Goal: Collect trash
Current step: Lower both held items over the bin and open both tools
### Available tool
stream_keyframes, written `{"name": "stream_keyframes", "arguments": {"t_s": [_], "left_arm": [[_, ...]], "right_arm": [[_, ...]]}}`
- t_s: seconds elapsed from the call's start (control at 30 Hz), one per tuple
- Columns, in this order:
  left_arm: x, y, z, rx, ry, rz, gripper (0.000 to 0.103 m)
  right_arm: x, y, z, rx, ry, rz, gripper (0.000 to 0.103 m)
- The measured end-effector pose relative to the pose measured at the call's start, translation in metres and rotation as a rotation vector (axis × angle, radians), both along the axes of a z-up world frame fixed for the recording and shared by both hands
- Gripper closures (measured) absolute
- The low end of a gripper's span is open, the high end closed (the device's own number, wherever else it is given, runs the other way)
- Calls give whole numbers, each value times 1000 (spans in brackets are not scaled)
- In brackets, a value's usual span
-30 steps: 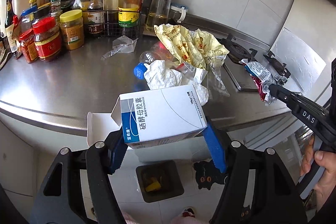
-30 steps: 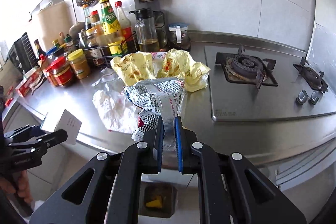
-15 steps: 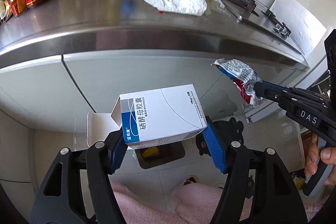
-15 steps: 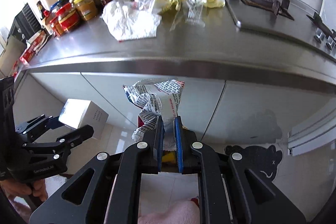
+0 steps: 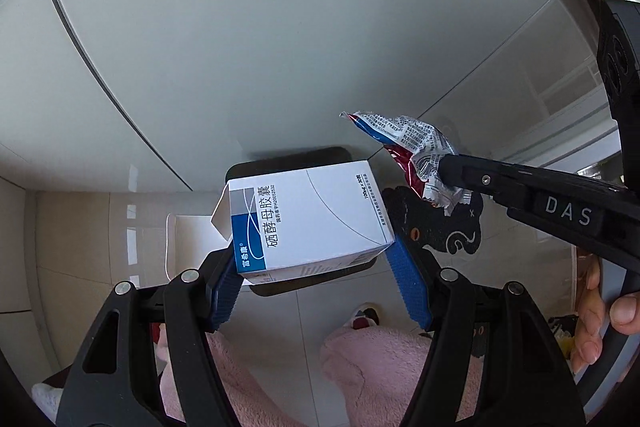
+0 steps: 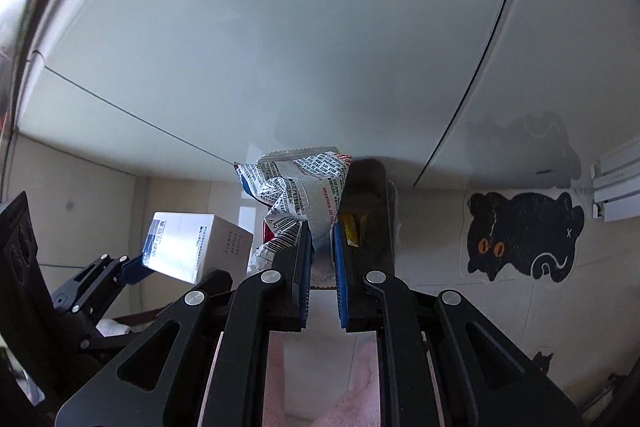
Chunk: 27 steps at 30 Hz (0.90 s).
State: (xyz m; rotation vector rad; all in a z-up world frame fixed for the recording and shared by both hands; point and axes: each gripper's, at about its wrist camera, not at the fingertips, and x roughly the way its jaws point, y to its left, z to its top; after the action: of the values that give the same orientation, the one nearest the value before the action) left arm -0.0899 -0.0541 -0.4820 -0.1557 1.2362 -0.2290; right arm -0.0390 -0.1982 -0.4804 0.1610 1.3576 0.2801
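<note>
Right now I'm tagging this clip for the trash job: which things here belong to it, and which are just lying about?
Belongs to the job:
white medicine box, in the left gripper
crumpled snack wrapper, in the right gripper
dark bin on the floor

Just there:
black cat sticker
cabinet doors

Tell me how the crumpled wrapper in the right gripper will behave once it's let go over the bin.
The wrapper looks thin and creased, so it is probably floppy and very light. Pinched low by the right gripper, it still stands up, so it holds some shape. Released, it may drift rather than drop straight into the bin.
</note>
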Motion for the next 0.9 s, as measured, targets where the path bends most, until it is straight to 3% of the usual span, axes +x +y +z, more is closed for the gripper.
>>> {"name": "stream_keyframes", "arguments": {"t_s": [0.17, 0.47, 0.8, 0.87, 0.9], "left_arm": [[13, -2, -42, 22, 37, -19, 39], [17, -2, -98, 24, 116, -30, 39], [18, -8, -101, 37, 147, -29, 34], [19, -8, -104, 36, 148, -31, 33], [19, -7, -103, 37, 148, -30, 33]], "right_arm": [[20, -1, -39, 21, 72, -40, 91], [38, 7, -76, -5, 126, -46, 90], [44, 7, -79, 22, 150, -88, 86], [44, 5, -77, 27, 149, -97, 84], [44, 5, -76, 29, 148, -101, 77]]}}
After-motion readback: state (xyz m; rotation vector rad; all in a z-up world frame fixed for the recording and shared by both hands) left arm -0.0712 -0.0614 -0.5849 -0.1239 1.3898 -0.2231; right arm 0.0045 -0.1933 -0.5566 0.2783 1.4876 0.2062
